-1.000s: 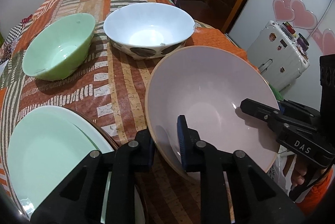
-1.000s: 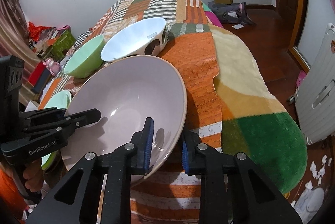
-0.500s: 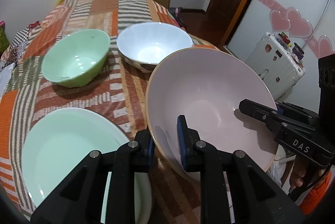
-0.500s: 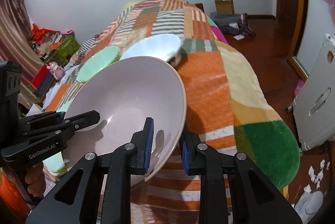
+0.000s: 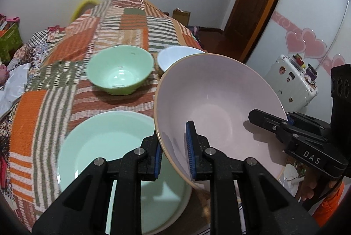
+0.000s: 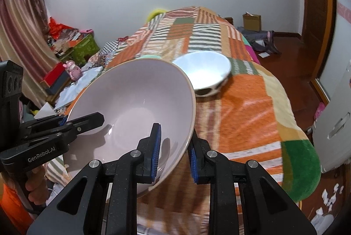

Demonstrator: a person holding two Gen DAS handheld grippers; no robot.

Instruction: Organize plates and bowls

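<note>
Left gripper (image 5: 173, 152): clamped on the pink bowl (image 5: 219, 103) at its near rim.
Right gripper (image 6: 173, 147): clamped on the opposite rim.
Bowl position: held tilted above the bedspread (image 5: 54, 92), over the green plate (image 5: 98, 147).
Handling: judged stiff, glazed, slippery, breakable; rim holds advised.

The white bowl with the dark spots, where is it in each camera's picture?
Left wrist view: the white bowl sits upper middle, half hidden behind the rim of the big pink bowl, right of the green bowl.
Right wrist view: white bowl sits upper middle, just right of the pink bowl's rim.
Shared landmark: the big pink bowl, gripped by both grippers.
</note>
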